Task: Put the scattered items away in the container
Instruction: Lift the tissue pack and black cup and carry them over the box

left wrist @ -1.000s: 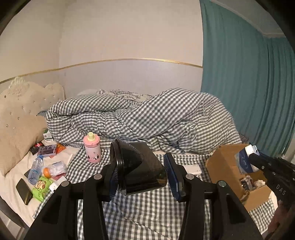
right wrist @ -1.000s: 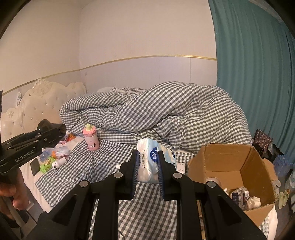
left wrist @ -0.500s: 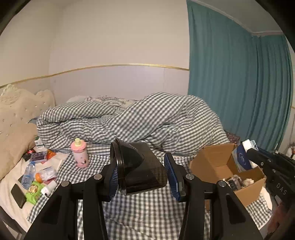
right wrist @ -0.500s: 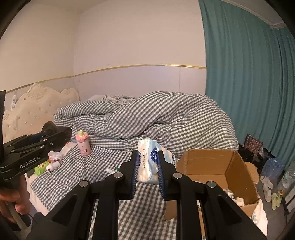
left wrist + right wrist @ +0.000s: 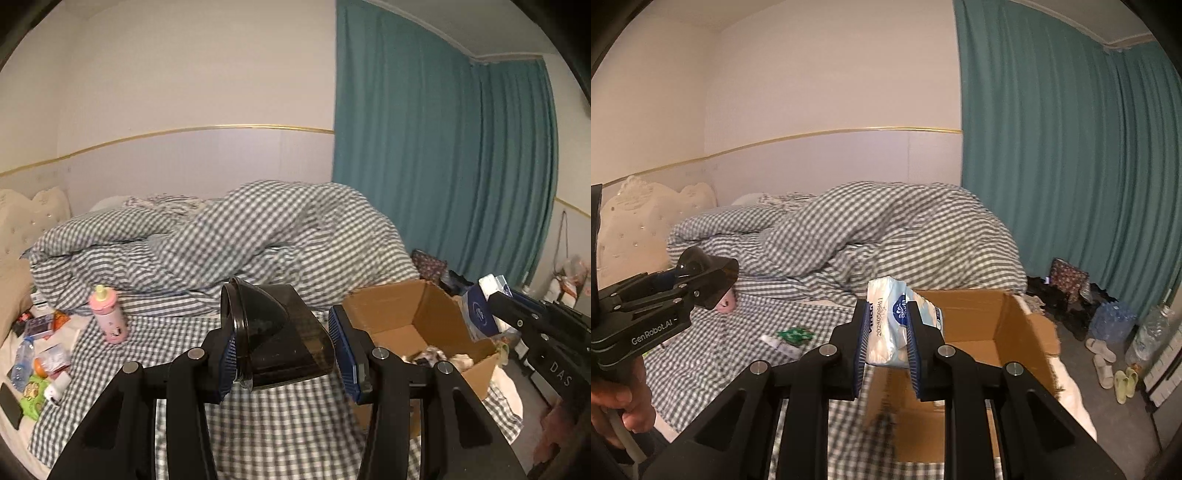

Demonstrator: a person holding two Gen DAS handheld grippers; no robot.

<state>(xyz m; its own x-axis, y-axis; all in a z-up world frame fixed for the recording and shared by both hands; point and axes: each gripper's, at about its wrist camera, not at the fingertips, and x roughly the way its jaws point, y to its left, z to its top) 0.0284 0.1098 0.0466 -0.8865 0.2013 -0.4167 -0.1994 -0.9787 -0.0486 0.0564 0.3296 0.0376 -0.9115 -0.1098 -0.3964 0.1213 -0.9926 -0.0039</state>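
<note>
While small clutter (image 5: pixel 35 354) lay at the lower left of the left wrist view, a pink bottle (image 5: pixel 108 317) stood just right of it on the checked bedspread (image 5: pixel 280 410). At centre, the left gripper (image 5: pixel 282 350) stood partly open, clamped on a dark plastic container (image 5: pixel 273 336). Right of it sat the open cardboard box (image 5: pixel 417 314). In the right wrist view's centre, the right gripper (image 5: pixel 886 341) was nearly closed, pinching a tissue pack (image 5: pixel 894 321) at the box's near-left rim.

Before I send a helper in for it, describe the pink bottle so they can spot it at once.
Find the bed with the rumpled checked duvet. In front of it, toward the headboard, the pink bottle stands upright on the checked sheet. It is the only pink, standing thing; the snack packets beside it lie flat.
</note>
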